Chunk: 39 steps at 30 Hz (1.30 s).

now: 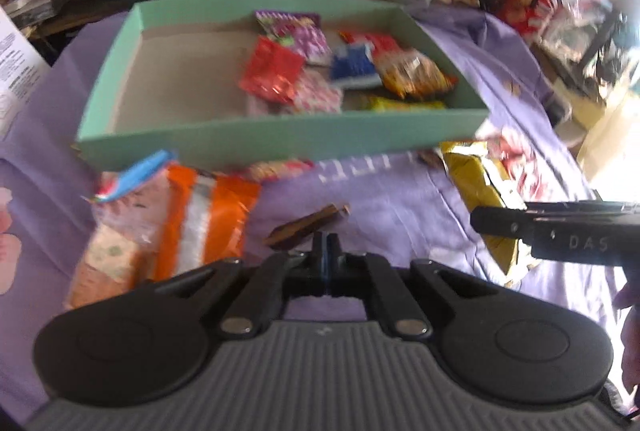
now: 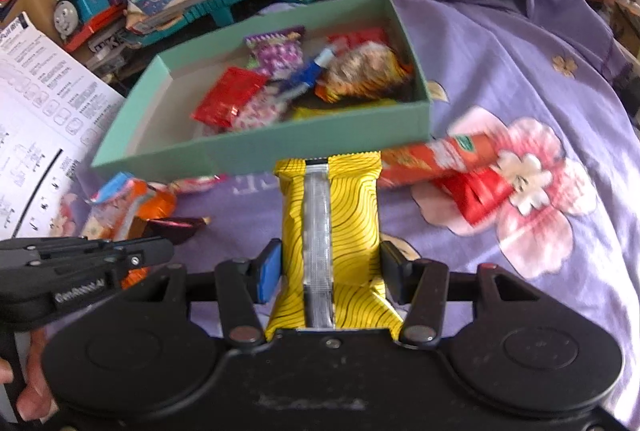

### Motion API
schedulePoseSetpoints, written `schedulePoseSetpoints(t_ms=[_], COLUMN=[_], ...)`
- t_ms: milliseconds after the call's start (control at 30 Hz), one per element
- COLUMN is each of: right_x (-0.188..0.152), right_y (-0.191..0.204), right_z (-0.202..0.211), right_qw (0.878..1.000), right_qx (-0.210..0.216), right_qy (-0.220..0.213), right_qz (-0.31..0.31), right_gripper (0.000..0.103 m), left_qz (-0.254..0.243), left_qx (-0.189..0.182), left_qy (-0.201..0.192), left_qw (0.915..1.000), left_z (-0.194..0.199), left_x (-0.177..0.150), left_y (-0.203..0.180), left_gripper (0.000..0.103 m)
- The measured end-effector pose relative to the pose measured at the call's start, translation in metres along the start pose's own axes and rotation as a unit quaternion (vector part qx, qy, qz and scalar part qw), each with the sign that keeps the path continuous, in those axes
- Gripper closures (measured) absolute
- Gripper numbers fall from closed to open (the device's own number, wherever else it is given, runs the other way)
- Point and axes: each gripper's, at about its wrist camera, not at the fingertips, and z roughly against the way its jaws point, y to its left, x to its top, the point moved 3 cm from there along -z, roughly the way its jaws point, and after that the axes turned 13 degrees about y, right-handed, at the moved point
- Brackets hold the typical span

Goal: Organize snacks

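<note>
Yellow packet (image 2: 332, 231) sits pinched across its width in my right tool (image 2: 330, 269), both pads pressing the sides, silver seam facing up, black wavy lines on the wrapper. Held lengthwise so it points straight ahead at the green box (image 2: 260, 151), probably so it slides in over the near wall. Left tool (image 1: 326, 255) is pressed fully together; a small dark brown wrapper (image 1: 306, 229) lies right at its tips, but too blurred to tell if it's gripped or just touching.

Box is just ahead of both tools on the purple flowered cloth (image 2: 500, 43), already holding a loose pile: red packet (image 2: 228, 97), purple one (image 2: 276, 51), blue one (image 2: 310, 71), orange-gold one (image 2: 368, 73), all toward its right end, left half bare. So sorting looks partly done.

Not boxed yet: orange packet (image 1: 204, 223) and a clear pink bag (image 1: 116, 239) left of my left tool, a long orange-red packet (image 2: 436, 155) and a red packet (image 2: 476, 191) ahead-right of my right tool.

Writing: "DAS" on the right tool's side seen from the left view; a white logo on the left tool's side, not legible. Faint white letters on the cloth, unreadable. Printed instruction sheet (image 2: 44, 103) far left, text too small. Snack brands all blurred.
</note>
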Motion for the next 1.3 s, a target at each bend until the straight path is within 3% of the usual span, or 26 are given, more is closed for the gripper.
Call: schedulePoseSetpoints(t_ms=[233, 367, 433, 500, 567, 833, 933, 1067, 1300], right_x=[0.021, 0.027, 0.026, 0.023, 0.018, 0.008, 0.005, 0.001, -0.002], right_y=[0.028, 0.031, 0.027, 0.022, 0.016, -0.008, -0.014, -0.021, -0.03], right_z=[0.004, -0.001, -0.005, -0.009, -0.01, -0.013, -0.015, -0.019, -0.024], right_qw=[0.999, 0.999, 0.999, 1.0, 1.0, 1.0, 0.999, 0.999, 0.998], right_qx=[0.016, 0.017, 0.018, 0.016, 0.016, 0.018, 0.019, 0.022, 0.034], right_qy=[-0.012, -0.007, 0.0, 0.005, 0.008, 0.012, 0.016, 0.02, 0.026], right_qz=[0.034, 0.039, 0.031, 0.024, 0.016, -0.016, -0.024, -0.034, -0.048], right_gripper=[0.052, 0.052, 0.052, 0.052, 0.052, 0.052, 0.052, 0.052, 0.052], left_qz=[0.016, -0.012, -0.016, -0.014, -0.011, -0.039, -0.037, -0.05, -0.071], left_qx=[-0.005, -0.018, -0.023, -0.016, -0.018, 0.027, 0.032, 0.052, 0.07], left_qy=[-0.023, -0.008, 0.01, 0.017, 0.023, 0.031, 0.035, 0.035, 0.024], left_qw=[0.9996, 0.9997, 0.9996, 0.9996, 0.9995, 0.9984, 0.9982, 0.9967, 0.9948], left_z=[0.02, 0.014, 0.002, -0.007, -0.014, -0.047, -0.058, -0.065, -0.06], left_x=[0.012, 0.011, 0.006, 0.002, 0.0, 0.016, 0.026, 0.036, 0.05], left_y=[0.015, 0.009, 0.004, 0.0, -0.002, -0.018, -0.019, -0.024, -0.029], left_gripper=[0.103, 0.102, 0.096, 0.082, 0.078, 0.064, 0.074, 0.075, 0.054])
